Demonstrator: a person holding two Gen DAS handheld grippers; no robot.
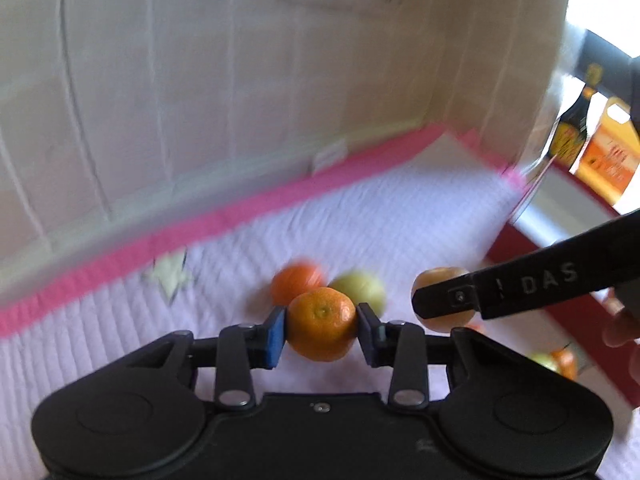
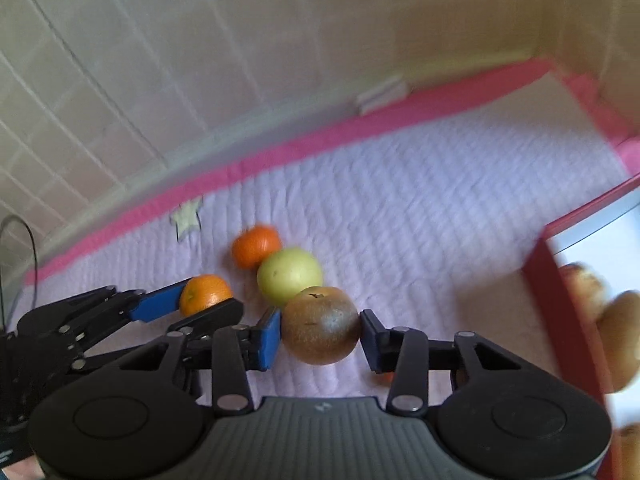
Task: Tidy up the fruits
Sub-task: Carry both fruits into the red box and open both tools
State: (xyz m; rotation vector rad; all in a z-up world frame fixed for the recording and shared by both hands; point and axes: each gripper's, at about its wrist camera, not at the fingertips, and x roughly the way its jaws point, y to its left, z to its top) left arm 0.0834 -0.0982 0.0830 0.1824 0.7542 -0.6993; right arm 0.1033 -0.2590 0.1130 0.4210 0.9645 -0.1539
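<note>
My left gripper point(image 1: 321, 326) is shut on an orange mandarin point(image 1: 322, 323), held above the pale quilted mat point(image 1: 120, 340). It also shows in the right wrist view point(image 2: 208, 300) at the left, with the mandarin point(image 2: 205, 293) in it. My right gripper point(image 2: 321, 334) is shut on a brown pear-like fruit point(image 2: 321, 325); in the left wrist view its finger point(image 1: 520, 288) crosses that fruit point(image 1: 440, 280). On the mat behind lie a second mandarin point(image 2: 256, 246) and a yellow-green apple point(image 2: 289, 275), touching each other.
A pink border point(image 2: 360, 128) edges the mat against a white tiled wall point(image 2: 160, 60). A red-rimmed container point(image 2: 568, 280) at the right holds brown fruits point(image 2: 618, 336). A dark bottle point(image 1: 572, 128) and an orange box point(image 1: 608, 156) stand far right.
</note>
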